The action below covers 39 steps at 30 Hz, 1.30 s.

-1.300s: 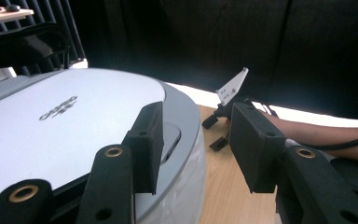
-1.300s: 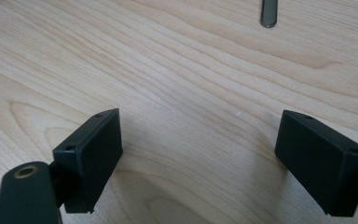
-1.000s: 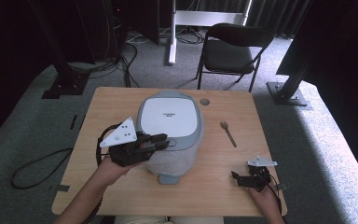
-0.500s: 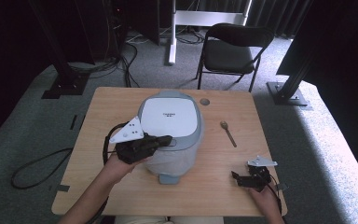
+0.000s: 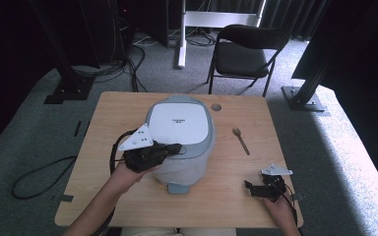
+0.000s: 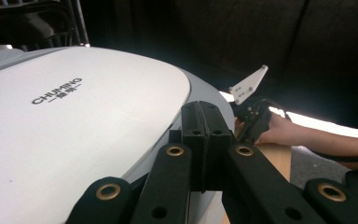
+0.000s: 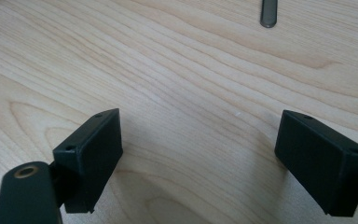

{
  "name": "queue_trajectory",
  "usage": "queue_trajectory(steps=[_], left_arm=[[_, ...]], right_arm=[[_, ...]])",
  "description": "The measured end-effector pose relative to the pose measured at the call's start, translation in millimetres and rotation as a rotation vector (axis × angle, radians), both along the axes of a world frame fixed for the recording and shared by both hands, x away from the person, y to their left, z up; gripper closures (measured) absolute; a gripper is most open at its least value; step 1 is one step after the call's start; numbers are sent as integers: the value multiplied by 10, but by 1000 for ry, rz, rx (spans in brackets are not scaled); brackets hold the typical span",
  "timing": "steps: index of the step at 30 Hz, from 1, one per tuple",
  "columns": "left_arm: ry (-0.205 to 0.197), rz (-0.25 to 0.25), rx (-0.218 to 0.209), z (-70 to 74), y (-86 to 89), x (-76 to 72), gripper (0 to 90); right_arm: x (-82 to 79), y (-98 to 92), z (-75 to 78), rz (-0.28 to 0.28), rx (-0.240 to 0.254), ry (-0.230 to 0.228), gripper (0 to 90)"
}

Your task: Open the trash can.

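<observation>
With its jaws pressed flat together and nothing between them, my left claw (image 6: 204, 140) sits at the near left edge of the rice cooker (image 5: 182, 135), its tips resting over the grey rim just where the white lid (image 6: 70, 126) curves down; in the left claw view the lid spreads away to the left with its printed brand name readable, and I cannot tell whether the tips actually touch the rim or hang just above it. They closed the last bit only a moment ago. From above, the left claw (image 5: 170, 149) comes in from the left side of the cooker, with my forearm trailing back toward the near counter edge and a broad bare strip of wood on that side. My right claw (image 5: 253, 188) rests near the front right corner of the counter (image 5: 118, 108), jaws spread wide with bare wood between them, well apart from the cooker. The right claw view shows the pads (image 7: 95, 154) low over the grain, and the tip of the spoon (image 7: 269, 11) lies farther ahead. From above, that spoon (image 5: 240, 140) lies between the cooker and the right edge, angled, with free wood all round it. A small round disc (image 5: 216, 106) sits near the far edge just behind the cooker. Beyond the counter stands a folding chair (image 5: 248, 54) on grey carpet.
</observation>
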<state>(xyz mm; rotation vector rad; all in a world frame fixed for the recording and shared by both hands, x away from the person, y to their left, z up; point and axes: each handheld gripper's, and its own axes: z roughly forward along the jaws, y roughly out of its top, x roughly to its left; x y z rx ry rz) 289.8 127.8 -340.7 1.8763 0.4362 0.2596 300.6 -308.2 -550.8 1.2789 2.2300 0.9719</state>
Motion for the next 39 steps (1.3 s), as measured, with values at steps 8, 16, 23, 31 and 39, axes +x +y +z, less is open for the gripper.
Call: queue_trajectory(steps=[8,16,23,31,39], left_arm=[[-16,0,18,10,-7,-10,900],[-8,2,23,7,-17,-17,900],[15,-4,23,17,-14,-1,900],[45,-22,-3,14,-18,36,899],[43,-56,7,43,-40,7,609]], right_arm=[[0,0,0,0,0,0,142],[-1,1,0,0,0,0,142],[-1,1,0,0,0,-1,142],[-2,0,1,0,0,-1,146],[-2,0,1,0,0,-1,145]])
